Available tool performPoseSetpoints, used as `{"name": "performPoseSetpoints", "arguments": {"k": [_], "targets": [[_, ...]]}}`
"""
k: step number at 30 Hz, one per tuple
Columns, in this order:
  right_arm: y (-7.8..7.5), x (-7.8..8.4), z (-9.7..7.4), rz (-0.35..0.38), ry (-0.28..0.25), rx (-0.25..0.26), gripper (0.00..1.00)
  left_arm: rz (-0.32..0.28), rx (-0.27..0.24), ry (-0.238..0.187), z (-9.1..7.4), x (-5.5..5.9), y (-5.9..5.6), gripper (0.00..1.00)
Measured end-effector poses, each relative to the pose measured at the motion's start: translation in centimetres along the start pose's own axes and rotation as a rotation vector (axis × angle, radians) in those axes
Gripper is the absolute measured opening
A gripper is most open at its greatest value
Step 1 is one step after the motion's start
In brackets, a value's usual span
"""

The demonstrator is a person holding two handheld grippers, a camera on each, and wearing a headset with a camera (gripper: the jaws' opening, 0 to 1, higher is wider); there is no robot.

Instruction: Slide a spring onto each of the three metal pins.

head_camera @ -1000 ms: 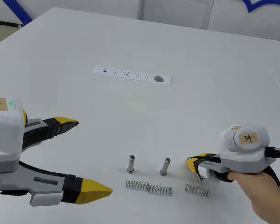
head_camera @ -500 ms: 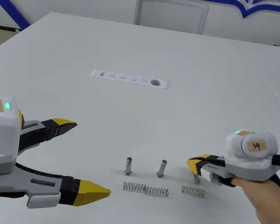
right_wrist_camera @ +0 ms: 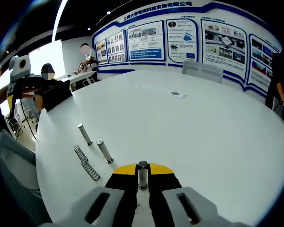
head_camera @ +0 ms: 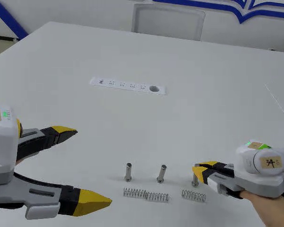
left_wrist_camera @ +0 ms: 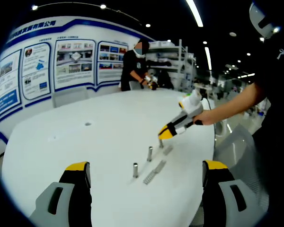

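Three short metal pins stand in a row on the white table: left pin [head_camera: 128, 171], middle pin [head_camera: 161, 173], right pin [head_camera: 195, 179]. In front of them lie three springs [head_camera: 135, 193] [head_camera: 157, 196] [head_camera: 193, 195]. My right gripper [head_camera: 201, 168] comes in from the right, shut on the right pin [right_wrist_camera: 142, 174] at its yellow tips. The other two pins [right_wrist_camera: 84, 134] [right_wrist_camera: 104, 150] stand to its left, beside two springs [right_wrist_camera: 85, 163]. My left gripper [head_camera: 83, 165] hovers wide open left of the pins [left_wrist_camera: 136, 170] [left_wrist_camera: 150, 153], holding nothing.
A white power strip [head_camera: 127, 86] lies flat mid-table, beyond the pins. A chair back [head_camera: 168, 21] stands at the far table edge. People stand by benches past the table [left_wrist_camera: 135, 64]. Bare tabletop [head_camera: 194, 118] surrounds the pins.
The picture has shifted with my head. The right gripper's tips sit slightly further right against the pin row. Pins and springs have not moved, and the left gripper stays open.
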State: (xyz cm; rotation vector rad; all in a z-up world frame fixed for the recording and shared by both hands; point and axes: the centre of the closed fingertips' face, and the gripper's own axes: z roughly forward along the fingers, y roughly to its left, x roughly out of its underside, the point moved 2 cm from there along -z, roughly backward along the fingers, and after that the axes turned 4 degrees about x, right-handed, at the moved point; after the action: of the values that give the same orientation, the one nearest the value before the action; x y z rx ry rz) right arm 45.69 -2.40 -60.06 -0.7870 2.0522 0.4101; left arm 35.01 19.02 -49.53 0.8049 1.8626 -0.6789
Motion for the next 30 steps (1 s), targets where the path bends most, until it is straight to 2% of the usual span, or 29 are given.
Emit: {"name": "performPoseSetpoints", "arguments": {"k": [7,10,12,16,20,23,28,30], "targets": [[0.2,0.4,-0.5,-0.004,-0.026,-0.007,0.08,0.001,0.0,0.005,-0.1,0.1,-0.2,1.0],[0.3,0.5,-0.4,-0.024,-0.026,-0.01,0.08,0.002,0.003,0.006,0.0,0.1,-0.3,1.0],[0.4,0.5,-0.4,0.021,-0.016,-0.016,0.08,0.004,0.004,0.007,0.1,0.1,-0.3,1.0],[0.4,0.4,-0.4,-0.03,-0.006,-0.031,0.09,0.008,0.01,0.012,0.1,0.2,-0.5,1.0],[0.4,0.2,-0.4,-0.022,0.001,-0.046,0.09,0.002,0.008,0.002,0.0,0.1,-0.5,1.0],[0.3,0.0,-0.6,-0.015,-0.006,-0.048,0.13,-0.011,0.004,-0.017,-0.1,-0.1,-0.5,1.0],[0.1,0.2,-1.6,-0.011,-0.015,-0.051,0.18,-0.006,0.007,-0.002,0.1,0.4,-0.6,1.0],[0.4,0.8,-2.0,-0.033,-0.005,-0.08,0.2,-0.004,0.01,0.007,0.2,0.7,-0.6,1.0]]}}
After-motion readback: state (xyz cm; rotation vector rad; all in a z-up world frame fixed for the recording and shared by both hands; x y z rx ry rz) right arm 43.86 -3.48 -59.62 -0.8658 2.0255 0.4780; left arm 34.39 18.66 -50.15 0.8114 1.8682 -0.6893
